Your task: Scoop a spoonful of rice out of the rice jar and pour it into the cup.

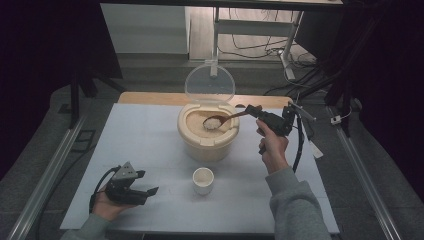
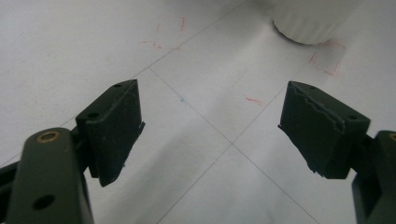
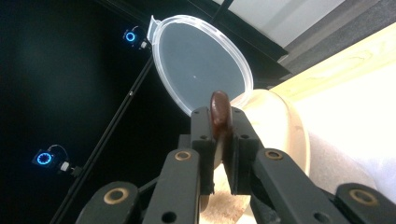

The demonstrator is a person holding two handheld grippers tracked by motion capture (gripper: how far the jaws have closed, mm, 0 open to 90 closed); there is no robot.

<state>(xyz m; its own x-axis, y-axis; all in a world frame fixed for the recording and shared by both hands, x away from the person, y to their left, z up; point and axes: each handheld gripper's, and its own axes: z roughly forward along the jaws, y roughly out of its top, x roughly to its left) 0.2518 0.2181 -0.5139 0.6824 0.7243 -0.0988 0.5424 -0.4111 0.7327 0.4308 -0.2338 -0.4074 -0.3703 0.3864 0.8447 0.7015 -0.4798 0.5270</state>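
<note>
Your right gripper (image 1: pixel 254 112) clenches the brown wooden spoon (image 1: pixel 223 120) of rice over the cream round rice bin (image 1: pixel 208 136) at frame centre, its clear hinged lid (image 1: pixel 209 83) upright behind, the small white cup (image 1: pixel 203 180) below, while your left gripper (image 1: pixel 145 183) rests released on open worktop (image 1: pixel 140 145) lower left.

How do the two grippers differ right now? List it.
The right gripper is shut on the spoon, raised over the rice bin; the left gripper is open, holds nothing, and sits low near the table. The right points toward the bin, the left toward the cup. Both are hand-held, with black jaws.
</note>
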